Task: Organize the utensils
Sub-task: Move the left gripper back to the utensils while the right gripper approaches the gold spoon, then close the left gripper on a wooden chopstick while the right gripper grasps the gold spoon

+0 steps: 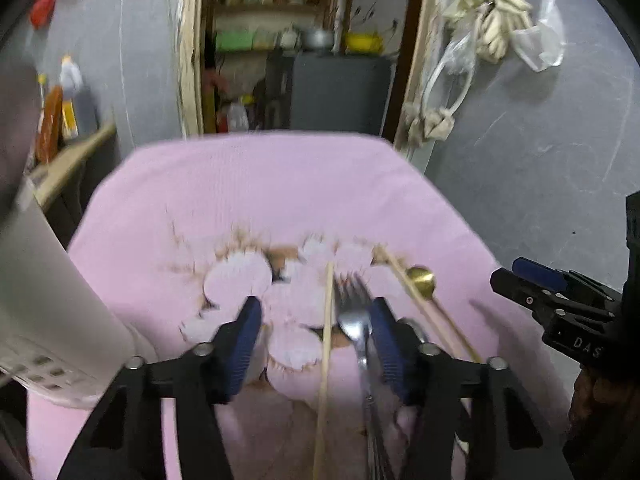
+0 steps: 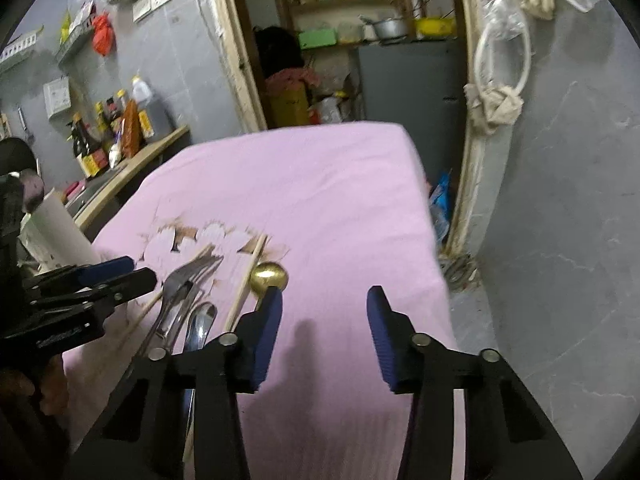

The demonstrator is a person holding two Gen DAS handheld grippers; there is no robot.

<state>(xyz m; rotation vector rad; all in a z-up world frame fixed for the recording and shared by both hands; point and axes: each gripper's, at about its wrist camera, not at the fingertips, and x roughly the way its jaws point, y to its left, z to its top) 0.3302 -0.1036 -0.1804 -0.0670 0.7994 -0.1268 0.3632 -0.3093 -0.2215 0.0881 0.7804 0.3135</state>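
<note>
The left gripper (image 1: 316,316) hung over the pink-clothed desk (image 1: 248,184), jaws apart around a fork (image 1: 354,304) and chopstick (image 1: 328,320), not clamping. The right gripper (image 2: 325,310) stood beside a gold spoon (image 2: 269,277), jaws apart, empty.
</note>
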